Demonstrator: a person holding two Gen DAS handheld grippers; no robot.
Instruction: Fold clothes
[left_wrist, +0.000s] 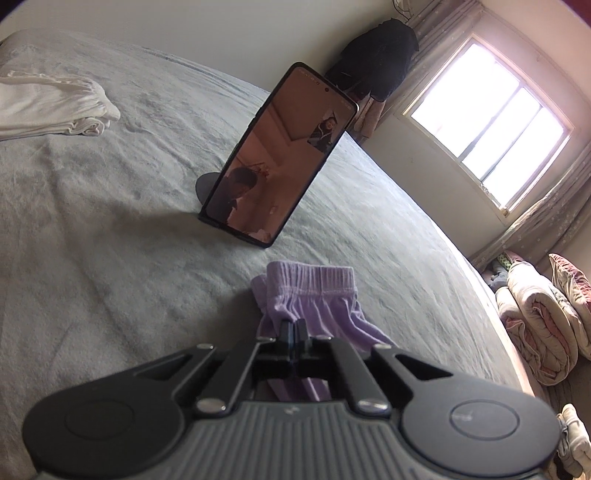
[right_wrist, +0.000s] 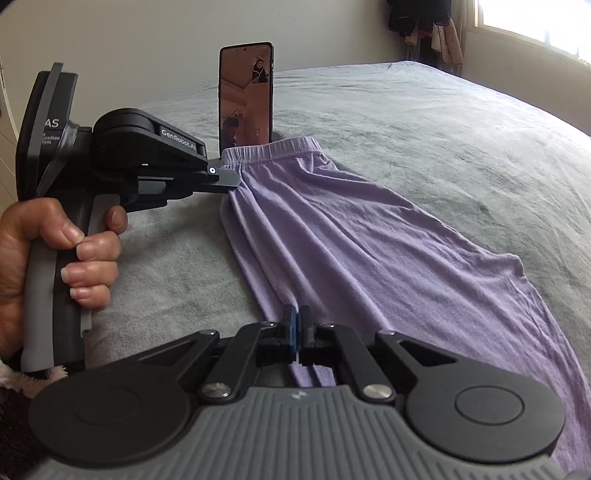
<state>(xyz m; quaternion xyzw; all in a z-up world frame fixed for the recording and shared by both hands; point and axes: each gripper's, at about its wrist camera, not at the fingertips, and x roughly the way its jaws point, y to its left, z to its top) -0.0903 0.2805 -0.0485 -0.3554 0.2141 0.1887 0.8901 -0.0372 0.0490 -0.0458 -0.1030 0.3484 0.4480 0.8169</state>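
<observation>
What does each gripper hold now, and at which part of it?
Both hold the purple trousers. The left gripper has its jaws shut on the fabric just below the elastic waistband; the right gripper has its jaws shut on the same long edge, lower down.

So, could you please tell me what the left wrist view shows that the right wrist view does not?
Only the left wrist view shows the folded white cloth at the far left of the bed, the bright window, and rolled quilts beside the bed. Only the right wrist view shows the hand holding the left gripper and the lilac trousers stretched out lengthwise. Both show the grey bedspread, the propped black phone, the trousers' elastic waistband, and jaws shut on lilac fabric.
</observation>
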